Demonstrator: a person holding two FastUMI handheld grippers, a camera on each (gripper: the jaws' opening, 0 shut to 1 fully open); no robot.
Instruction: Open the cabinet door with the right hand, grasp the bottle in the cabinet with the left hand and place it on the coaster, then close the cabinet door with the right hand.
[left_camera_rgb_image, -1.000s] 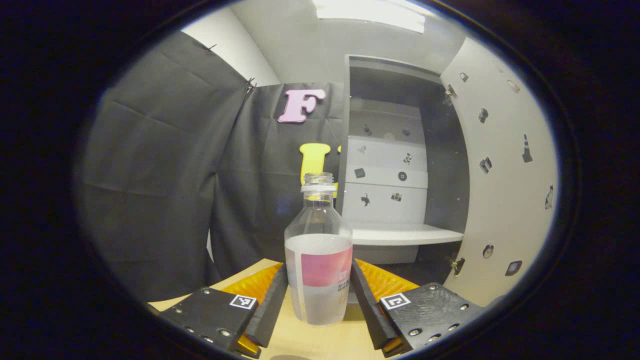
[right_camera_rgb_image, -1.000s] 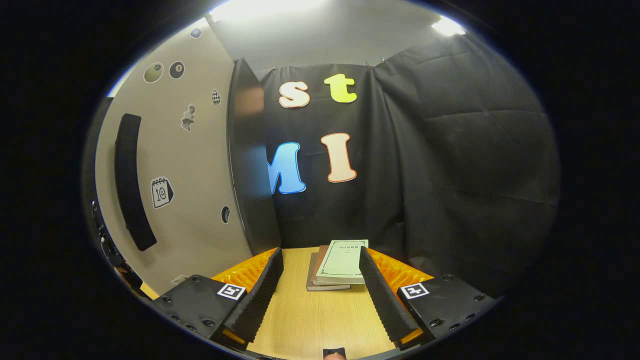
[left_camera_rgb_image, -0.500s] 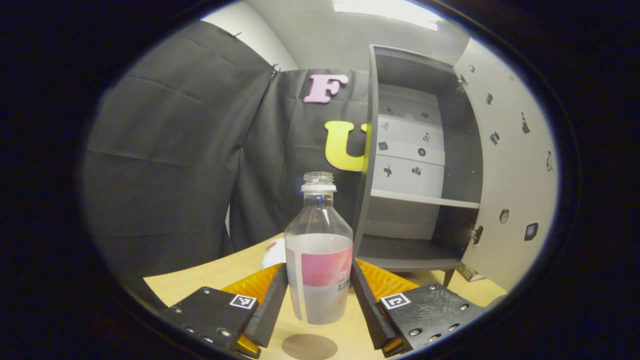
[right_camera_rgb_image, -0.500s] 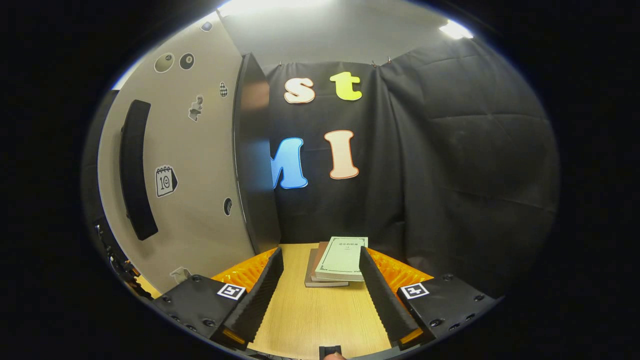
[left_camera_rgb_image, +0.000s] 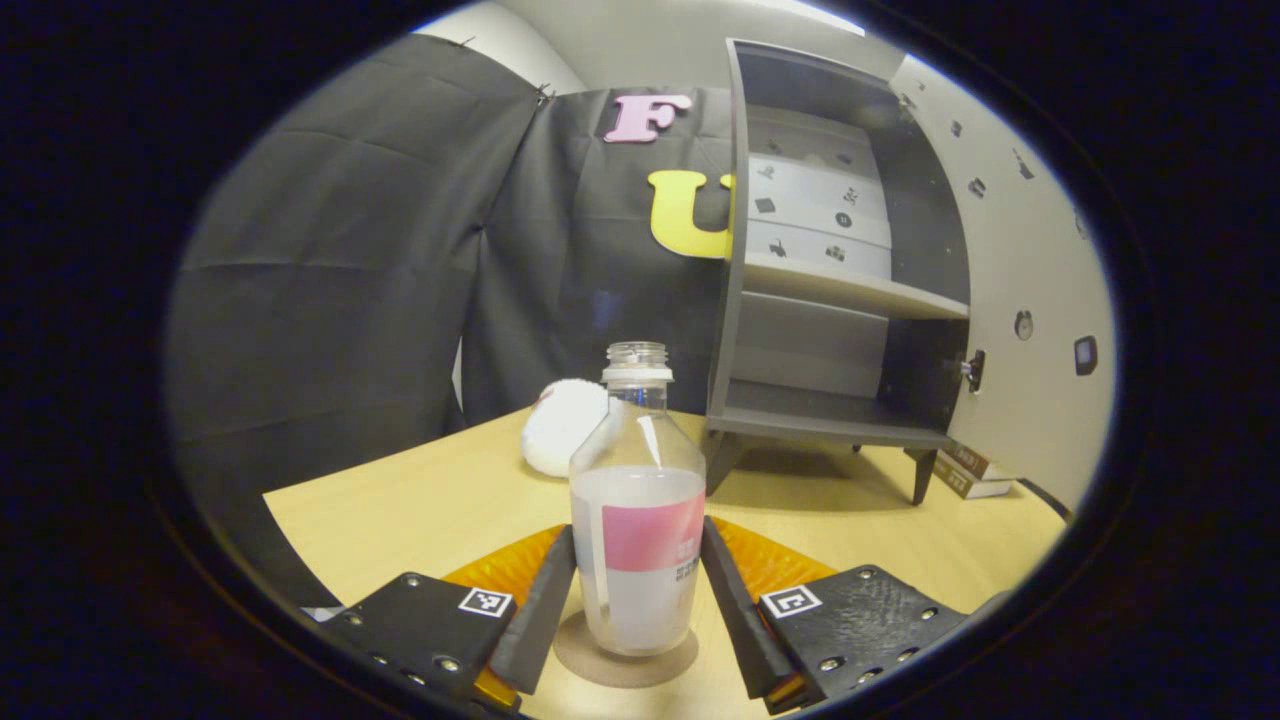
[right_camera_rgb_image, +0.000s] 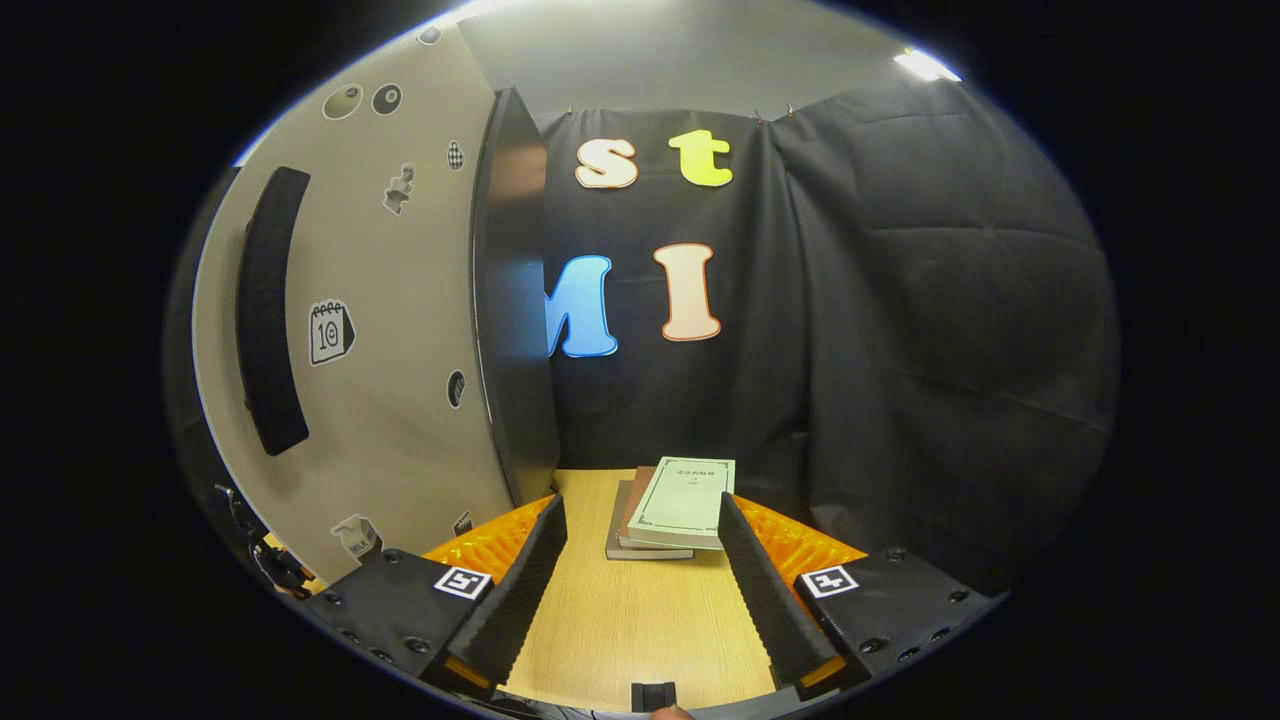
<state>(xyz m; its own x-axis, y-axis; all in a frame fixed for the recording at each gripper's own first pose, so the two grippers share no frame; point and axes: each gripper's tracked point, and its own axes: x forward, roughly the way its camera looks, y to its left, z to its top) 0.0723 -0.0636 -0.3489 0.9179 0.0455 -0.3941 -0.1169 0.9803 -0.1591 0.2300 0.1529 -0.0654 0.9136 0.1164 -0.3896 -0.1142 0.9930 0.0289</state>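
In the left gripper view my left gripper (left_camera_rgb_image: 637, 600) is shut on a clear capless bottle (left_camera_rgb_image: 637, 520) with a pink label, both fingers pressing its sides. The bottle's base meets a round brown coaster (left_camera_rgb_image: 625, 662) on the wooden table. Behind it the grey cabinet (left_camera_rgb_image: 830, 300) stands open, its shelves bare, with the door (left_camera_rgb_image: 1030, 290) swung out to the right. In the right gripper view my right gripper (right_camera_rgb_image: 640, 590) is open with nothing between its fingers. The door's outer face (right_camera_rgb_image: 370, 330) with its long dark handle (right_camera_rgb_image: 265, 310) stands to the gripper's left.
A white fluffy object (left_camera_rgb_image: 560, 425) lies on the table left of the cabinet. Books (left_camera_rgb_image: 965, 475) lie under the cabinet's right side. A stack of books (right_camera_rgb_image: 670, 505) rests on the table ahead of my right gripper. Black cloth walls surround the table.
My left gripper has lowered the bottle away from the cabinet down onto the coaster. The right gripper shifted only slightly beside the door.
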